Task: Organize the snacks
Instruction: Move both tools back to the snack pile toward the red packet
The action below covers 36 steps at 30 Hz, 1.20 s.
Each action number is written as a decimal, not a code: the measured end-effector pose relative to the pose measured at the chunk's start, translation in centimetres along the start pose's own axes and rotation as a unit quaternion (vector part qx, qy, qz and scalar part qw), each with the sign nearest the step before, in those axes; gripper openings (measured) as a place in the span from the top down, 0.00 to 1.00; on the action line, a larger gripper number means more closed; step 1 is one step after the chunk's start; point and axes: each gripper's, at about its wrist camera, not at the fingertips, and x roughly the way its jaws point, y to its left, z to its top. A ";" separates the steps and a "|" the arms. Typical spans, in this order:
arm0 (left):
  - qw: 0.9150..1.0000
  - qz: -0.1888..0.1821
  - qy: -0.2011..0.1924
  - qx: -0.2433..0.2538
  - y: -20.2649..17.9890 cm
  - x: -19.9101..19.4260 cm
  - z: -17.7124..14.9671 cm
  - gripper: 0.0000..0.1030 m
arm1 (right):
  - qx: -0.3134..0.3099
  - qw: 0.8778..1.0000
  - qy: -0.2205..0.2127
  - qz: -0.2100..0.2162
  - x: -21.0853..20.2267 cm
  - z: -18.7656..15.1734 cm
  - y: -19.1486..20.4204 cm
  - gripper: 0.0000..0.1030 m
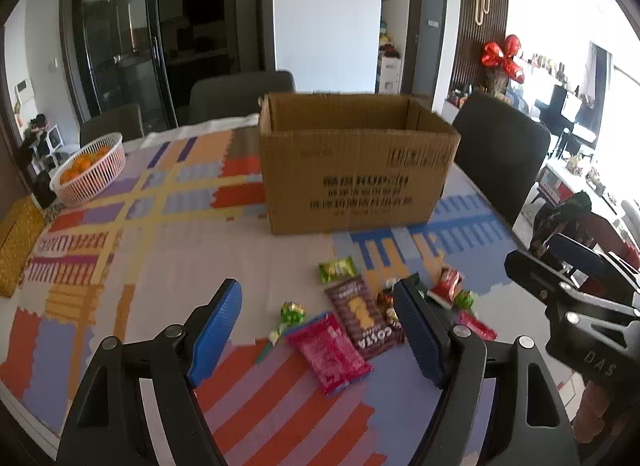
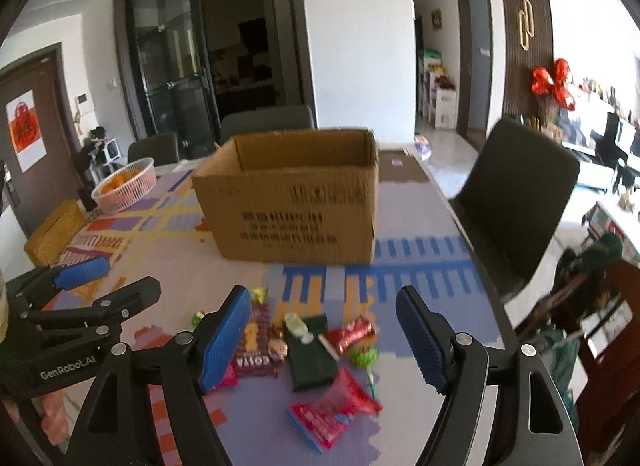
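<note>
Tabletop (image 1: pixel 168 266) under a patchwork cloth of orange, purple, yellow and blue blocks, dark chairs (image 1: pixel 500 161) drawn up around it. Open cardboard box (image 1: pixel 356 173) upright near the middle, flaps out of sight, black print on its near face. Pink plastic basket (image 1: pixel 94 173) of oranges well off to the box's left, near the far edge; gold box (image 1: pixel 16 242) nearer along the left edge. Loose snacks lie in a cluster on the cloth in front of the cardboard box, apart from it: brown Costa biscuit pack (image 1: pixel 364 318), pink-red packet (image 1: pixel 328 350) just beside it, dark green packet (image 2: pixel 310 350), red wrapper (image 1: pixel 447 286), small green sweets (image 1: pixel 337 269). Left tongs (image 1: pixel 320 334) hang above the cluster, blue pads spread wide, nothing between them touching. Right tongs (image 2: pixel 320 342) likewise spread wide over the same pile, gripping nothing. Each pair shows at the edge of the other's view.
</note>
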 end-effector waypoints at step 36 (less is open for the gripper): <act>0.991 -0.002 0.128 -0.046 0.9 9.9 -5.5 0.24 | 0.090 0.974 0.205 -0.019 8.1 -7.6 -1.9 0.27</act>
